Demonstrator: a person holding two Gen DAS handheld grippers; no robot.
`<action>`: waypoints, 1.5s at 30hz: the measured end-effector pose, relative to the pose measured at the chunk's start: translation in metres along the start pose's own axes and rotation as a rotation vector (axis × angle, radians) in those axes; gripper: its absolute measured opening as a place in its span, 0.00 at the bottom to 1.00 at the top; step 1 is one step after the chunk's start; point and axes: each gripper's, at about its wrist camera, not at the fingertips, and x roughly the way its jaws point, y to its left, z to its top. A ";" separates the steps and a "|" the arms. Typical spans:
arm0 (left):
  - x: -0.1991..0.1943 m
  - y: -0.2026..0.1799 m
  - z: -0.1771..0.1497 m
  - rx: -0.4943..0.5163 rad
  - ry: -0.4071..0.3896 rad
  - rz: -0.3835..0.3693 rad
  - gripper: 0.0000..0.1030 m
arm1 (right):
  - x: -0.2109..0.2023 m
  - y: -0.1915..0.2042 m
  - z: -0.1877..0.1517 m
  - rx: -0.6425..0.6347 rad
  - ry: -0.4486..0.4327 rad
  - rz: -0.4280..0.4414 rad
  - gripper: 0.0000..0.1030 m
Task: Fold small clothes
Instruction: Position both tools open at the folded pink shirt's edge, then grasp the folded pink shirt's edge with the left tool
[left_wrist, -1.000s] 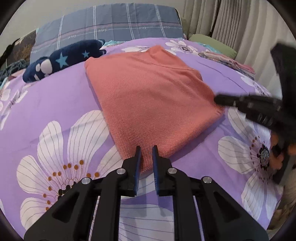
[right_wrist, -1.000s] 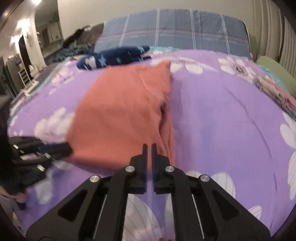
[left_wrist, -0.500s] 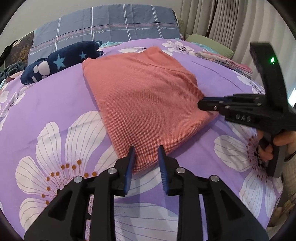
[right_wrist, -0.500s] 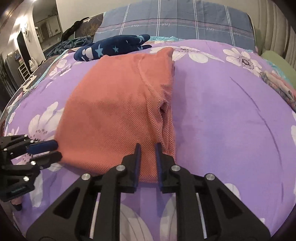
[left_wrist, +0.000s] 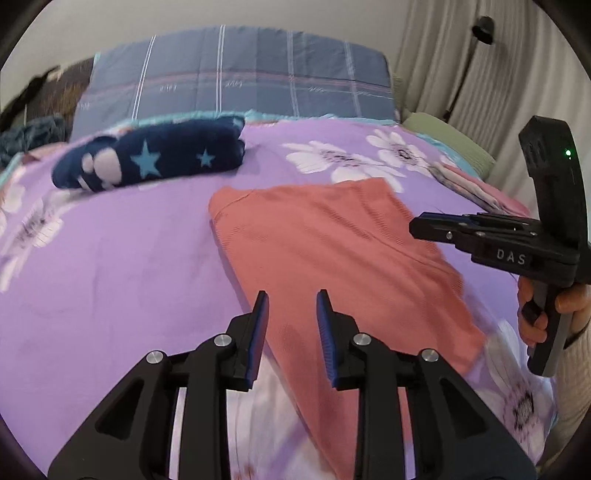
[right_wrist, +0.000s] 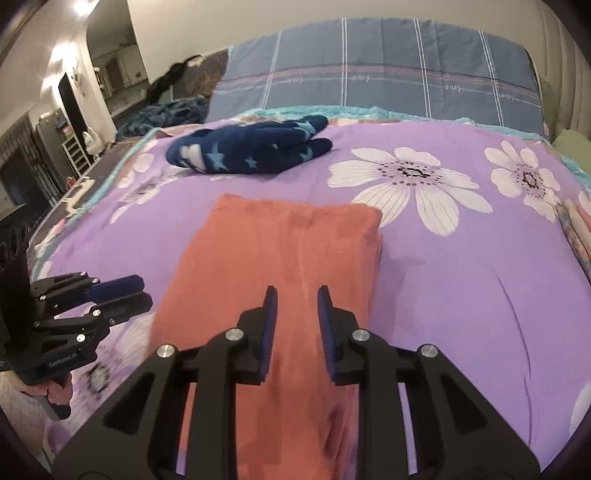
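A salmon knit garment (left_wrist: 325, 251) lies folded flat on the purple flowered bedspread (left_wrist: 110, 258). My left gripper (left_wrist: 291, 299) hovers over the garment's left edge, open, with nothing between its blue pads. In the right wrist view the garment (right_wrist: 280, 240) runs away from me under my right gripper (right_wrist: 297, 295). Its jaws are opening and the cloth lies below them, not pinched. A hand holds the right gripper (left_wrist: 417, 225) over the garment's right side. The left gripper (right_wrist: 144, 291) shows at the left edge, beside the garment.
A navy star-patterned fleece item (left_wrist: 147, 162) lies beyond the garment, in front of a blue plaid pillow (left_wrist: 236, 81). Folded pinkish clothes (left_wrist: 476, 188) and a green cushion (left_wrist: 443, 133) sit at the bed's right side. Curtains hang behind them. Bare bedspread (right_wrist: 461, 295) stretches to the right.
Both grippers were nearly shut at the garment's near edge; their jaws have spread apart. Both have moved forward over the garment and risen slightly. The garment stays flat.
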 end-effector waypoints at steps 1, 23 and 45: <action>0.014 0.004 0.001 -0.007 0.021 0.013 0.30 | 0.015 -0.008 0.006 0.012 0.015 -0.035 0.22; 0.046 0.023 -0.005 -0.091 0.144 -0.183 0.60 | 0.022 -0.078 -0.032 0.246 0.213 0.273 0.50; 0.066 0.020 0.002 -0.037 0.130 -0.281 0.64 | 0.051 -0.075 -0.020 0.131 0.242 0.512 0.51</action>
